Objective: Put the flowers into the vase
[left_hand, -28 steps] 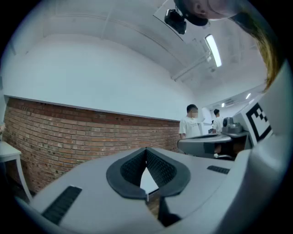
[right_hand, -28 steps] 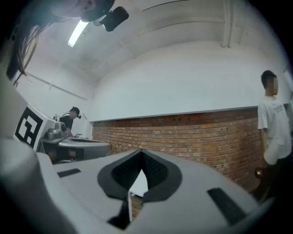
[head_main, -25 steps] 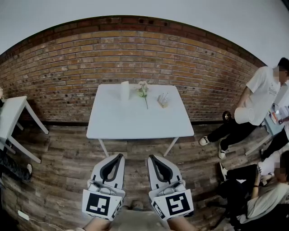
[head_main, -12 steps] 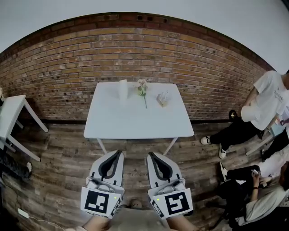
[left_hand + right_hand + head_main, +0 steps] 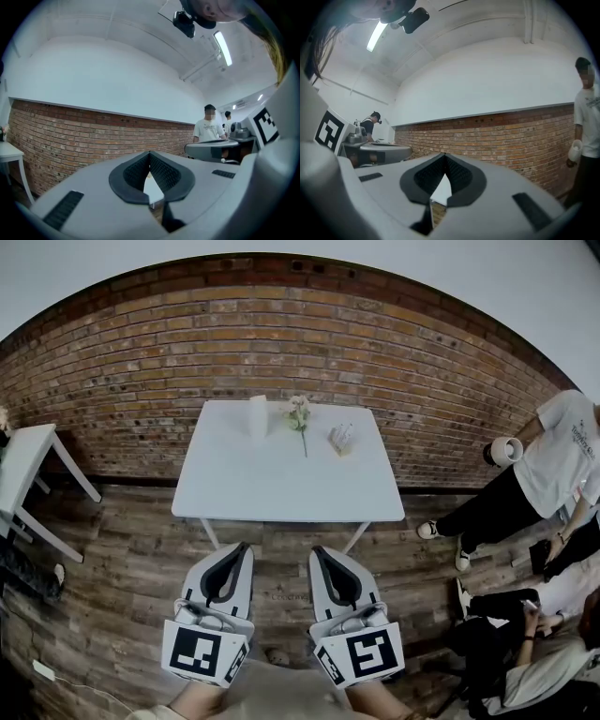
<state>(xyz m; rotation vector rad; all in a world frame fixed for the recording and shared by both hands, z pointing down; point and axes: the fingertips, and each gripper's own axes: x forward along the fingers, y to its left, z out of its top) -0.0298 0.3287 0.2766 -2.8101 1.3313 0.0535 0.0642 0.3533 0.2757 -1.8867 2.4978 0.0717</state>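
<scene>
- Vase (image 5: 259,416): one item, white, plain, tall and narrow. Stands upright on the far part of the white table (image 5: 281,498). It is well ahead of the left gripper (image 5: 246,547) and a little to its right, not in contact with it.
- Flowers (image 5: 299,413): one small bunch of pale cream blooms with green leaves and a thin green stem. Lies flat on the tabletop, heads away from the grippers, stem end pointing back at them. It lies near the vase's right side but apart from it, well ahead of the right gripper (image 5: 317,551) and slightly to its left.

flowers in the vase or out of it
Out: the flowers lie on the table beside the white vase, apart from it.
</scene>
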